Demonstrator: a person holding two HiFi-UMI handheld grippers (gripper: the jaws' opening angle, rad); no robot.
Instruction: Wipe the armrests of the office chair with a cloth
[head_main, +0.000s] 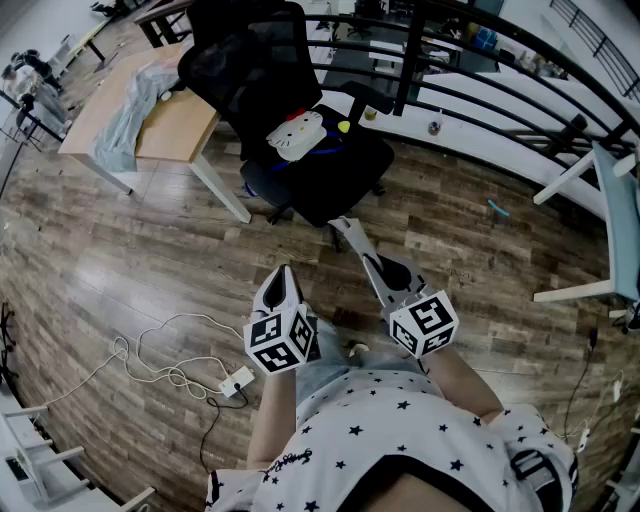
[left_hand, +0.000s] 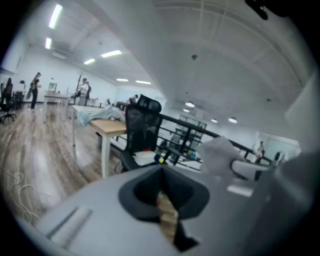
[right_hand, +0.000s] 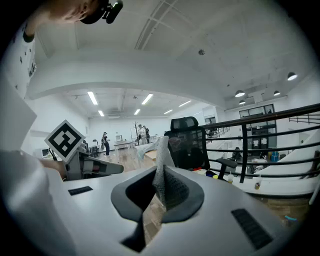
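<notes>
The black office chair (head_main: 300, 120) stands ahead of me on the wood floor, a white cat-face cushion (head_main: 296, 135) on its seat and one armrest (head_main: 366, 97) showing on its right side. My right gripper (head_main: 343, 226) is shut on a grey mesh cloth (right_hand: 161, 165) that sticks up from between its jaws. It is held short of the chair's seat edge, not touching. My left gripper (head_main: 283, 274) is shut with nothing in it, lower and nearer my body. The chair (right_hand: 189, 145) and its armrest (right_hand: 228, 162) lie ahead in the right gripper view.
A wooden desk (head_main: 170, 125) with a pale cloth heap (head_main: 128, 115) stands left of the chair. A black railing (head_main: 480, 85) runs behind it. A white cable and power strip (head_main: 235, 381) lie on the floor at the left. White table legs (head_main: 585, 292) stand at the right.
</notes>
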